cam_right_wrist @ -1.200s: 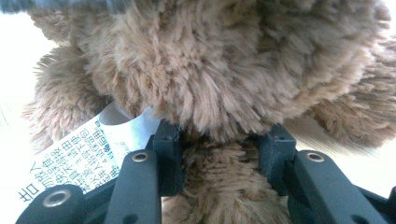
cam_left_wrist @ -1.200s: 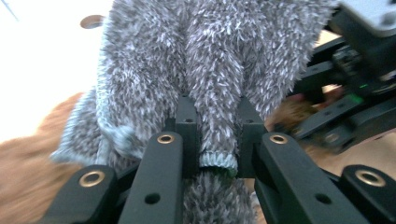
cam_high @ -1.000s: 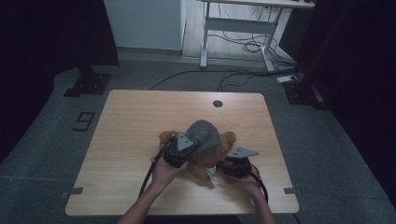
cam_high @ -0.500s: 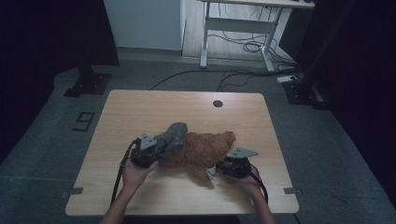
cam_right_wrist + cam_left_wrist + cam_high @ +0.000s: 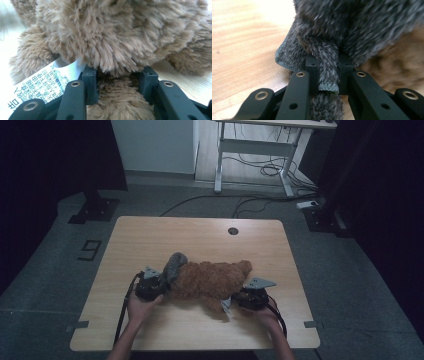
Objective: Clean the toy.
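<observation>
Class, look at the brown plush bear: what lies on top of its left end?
A grey fuzzy cloth drapes over the brown plush bear, pinched by the left gripper. The covered part beneath stays hidden.

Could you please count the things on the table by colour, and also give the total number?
Brown: 1, the plush toy, held by the right gripper.
Grey: 1, the fuzzy cloth, held by the left gripper.
White: 1, the label sewn on the toy.
Total: 3 things on the wooden table, or 2 if the label counts as part of the toy.
</observation>
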